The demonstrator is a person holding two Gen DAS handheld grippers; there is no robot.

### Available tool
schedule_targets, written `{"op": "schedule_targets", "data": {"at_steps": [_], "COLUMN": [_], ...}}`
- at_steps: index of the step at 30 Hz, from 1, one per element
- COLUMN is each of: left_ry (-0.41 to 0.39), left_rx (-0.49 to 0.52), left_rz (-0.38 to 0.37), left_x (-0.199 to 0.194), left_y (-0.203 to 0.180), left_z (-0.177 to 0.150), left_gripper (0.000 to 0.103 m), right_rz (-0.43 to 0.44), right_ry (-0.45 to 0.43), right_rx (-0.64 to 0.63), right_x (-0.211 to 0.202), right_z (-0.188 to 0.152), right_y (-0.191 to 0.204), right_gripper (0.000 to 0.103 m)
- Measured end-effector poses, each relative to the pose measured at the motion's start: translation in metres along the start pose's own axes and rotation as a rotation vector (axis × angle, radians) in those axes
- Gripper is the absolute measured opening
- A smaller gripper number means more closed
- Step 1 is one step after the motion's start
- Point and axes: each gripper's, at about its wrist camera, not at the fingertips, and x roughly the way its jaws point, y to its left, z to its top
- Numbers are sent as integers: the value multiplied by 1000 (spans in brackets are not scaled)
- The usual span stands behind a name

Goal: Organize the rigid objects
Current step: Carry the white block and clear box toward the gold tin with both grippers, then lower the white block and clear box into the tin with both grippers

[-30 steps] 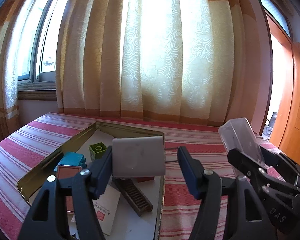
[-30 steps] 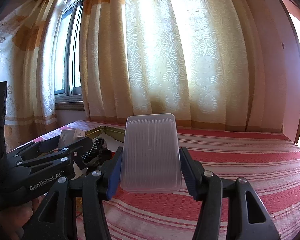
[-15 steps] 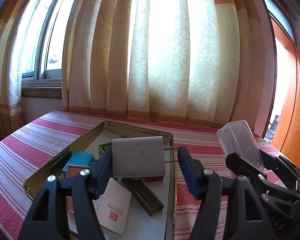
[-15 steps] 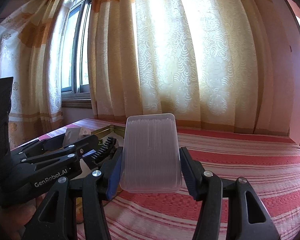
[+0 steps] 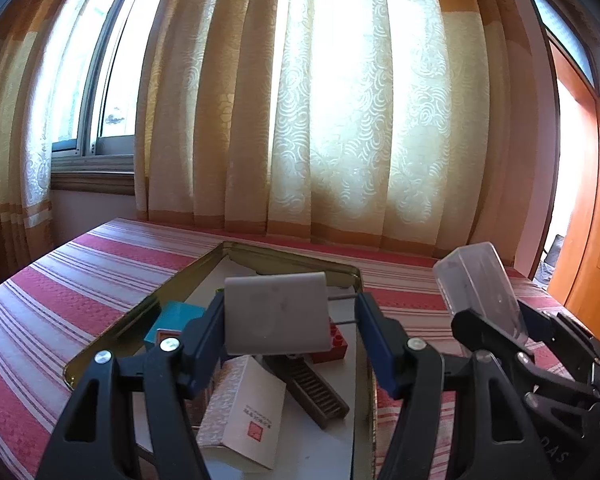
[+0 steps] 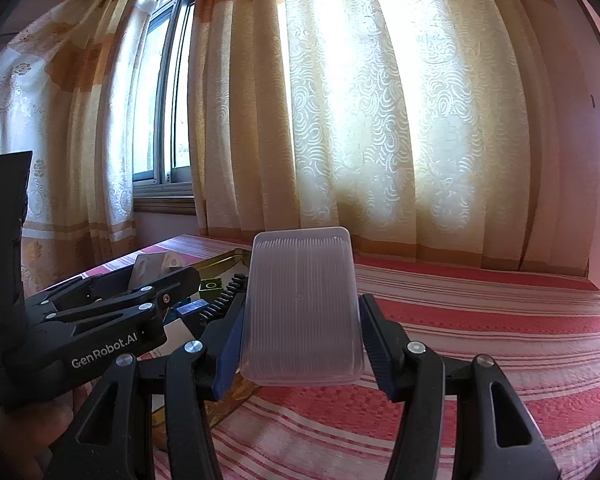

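My left gripper (image 5: 290, 316) is shut on a flat grey box (image 5: 276, 314) and holds it above a gold metal tray (image 5: 112, 332). The box touches the left pad; a small gap shows at the right pad. In the tray lie a white card box (image 5: 246, 412), a brown comb-like piece (image 5: 314, 390), a red brick (image 5: 334, 344) and a teal box (image 5: 176, 316). My right gripper (image 6: 300, 320) is shut on a clear ribbed plastic case (image 6: 300, 308), held upright over the striped cloth. That case also shows in the left wrist view (image 5: 480, 288).
A red and white striped cloth (image 6: 480, 340) covers the table. Patterned curtains (image 5: 320, 100) and a window (image 5: 96, 80) stand behind it. An orange wooden door (image 5: 592, 220) is at the right. The left gripper's body (image 6: 84, 328) fills the right wrist view's lower left.
The left gripper has shifted a little to the right over the tray with the grey box. The right gripper keeps the clear case and has turned slightly left.
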Motion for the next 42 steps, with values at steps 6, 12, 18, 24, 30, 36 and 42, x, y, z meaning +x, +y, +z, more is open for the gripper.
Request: {"op": "schedule_targets", "data": {"at_steps": [6,12,18,24,30,36,42], "left_ry": [3,9,31,57,121,185,248], "left_rx": [-7,-7,-28,-26,-15,-20,-5], "left_rz": [7,33,80,100,83,54,58], "left_x": [-1,0,5,8,21,45,66], "left_y": [8,21,46,58,59,63,65], "left_z": [2,2,3,4,12,28,39], "left_gripper": [64,64,64,64,64,64,64], "right_rz": [18,49,86,132,171,194,187], "right_ry": [2,18,47,97,156,210,256], "right_rx": [-7,-9,-4,9,11,27,32], "right_x": [3,12,28,44,61,81,100], "right_z": [1,4,7,8,13,26,33], "right_y": [6,12,18,28,37,40,42], "right_gripper": [57,57,57,57,57,57,57]}}
